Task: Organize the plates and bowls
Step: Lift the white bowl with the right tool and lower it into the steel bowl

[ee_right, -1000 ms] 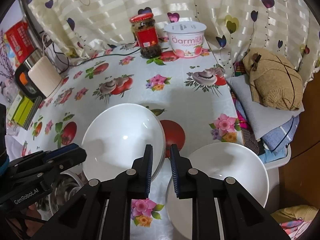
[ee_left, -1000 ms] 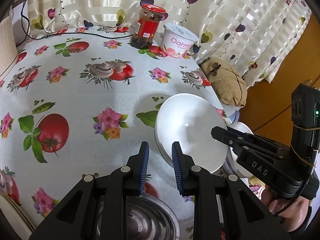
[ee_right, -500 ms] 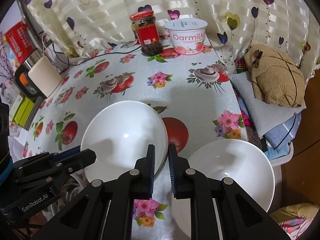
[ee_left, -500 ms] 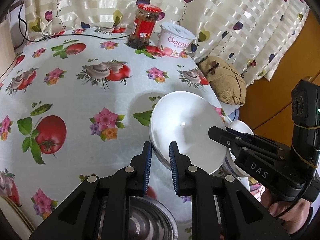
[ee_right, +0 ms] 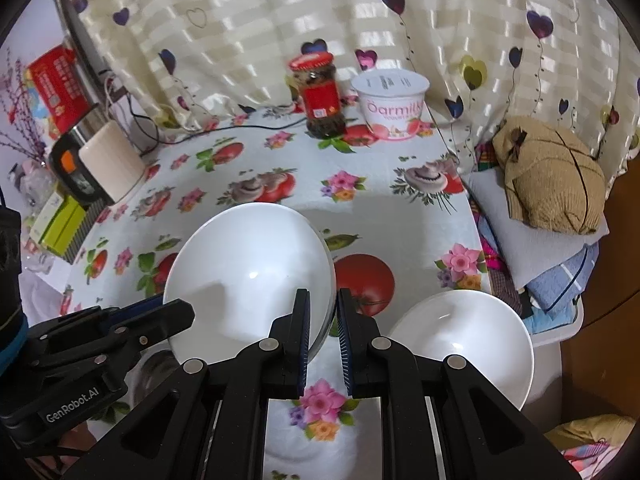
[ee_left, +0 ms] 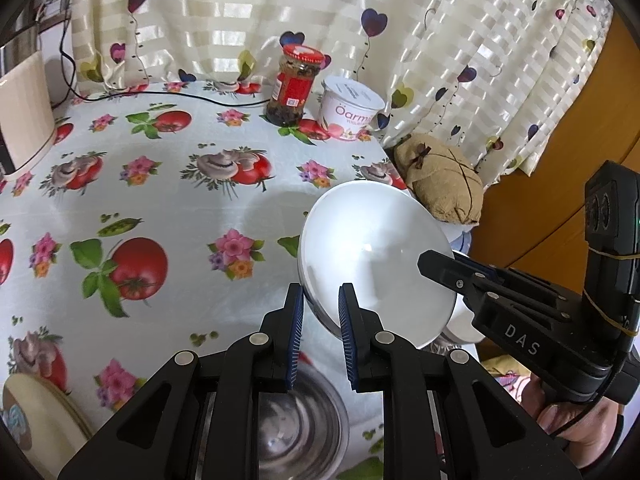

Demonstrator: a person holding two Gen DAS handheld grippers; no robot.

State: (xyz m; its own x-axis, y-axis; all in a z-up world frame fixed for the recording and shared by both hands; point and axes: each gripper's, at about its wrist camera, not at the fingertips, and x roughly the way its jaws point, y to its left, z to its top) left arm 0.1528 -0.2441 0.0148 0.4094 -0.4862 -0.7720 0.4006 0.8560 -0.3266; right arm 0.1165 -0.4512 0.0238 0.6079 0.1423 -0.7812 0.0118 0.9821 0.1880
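A white bowl (ee_left: 372, 264) hangs tilted above the flowered tablecloth, held by both grippers on opposite sides. My left gripper (ee_left: 320, 304) is shut on its near-left rim. My right gripper (ee_right: 323, 312) is shut on the right rim of the same bowl (ee_right: 248, 280). Each gripper shows in the other's view: the right gripper (ee_left: 440, 260) at the bowl's right side, the left gripper (ee_right: 160, 316) at its lower left. A second white bowl (ee_right: 464, 344) sits at the table's right edge. Under my left gripper lies a steel bowl (ee_left: 296, 420).
A cream plate (ee_left: 36, 428) lies at the near left edge. A red-lidded jar (ee_left: 296, 84) and a yogurt tub (ee_left: 350, 112) stand at the back by the curtain. A brown cushion (ee_right: 548, 176) rests on folded cloth right of the table. A beige appliance (ee_right: 110, 164) and a cable sit back left.
The left jaws narrowed onto the bowl's rim. Both grippers then rose with the white bowl, which now sits higher above the cloth.
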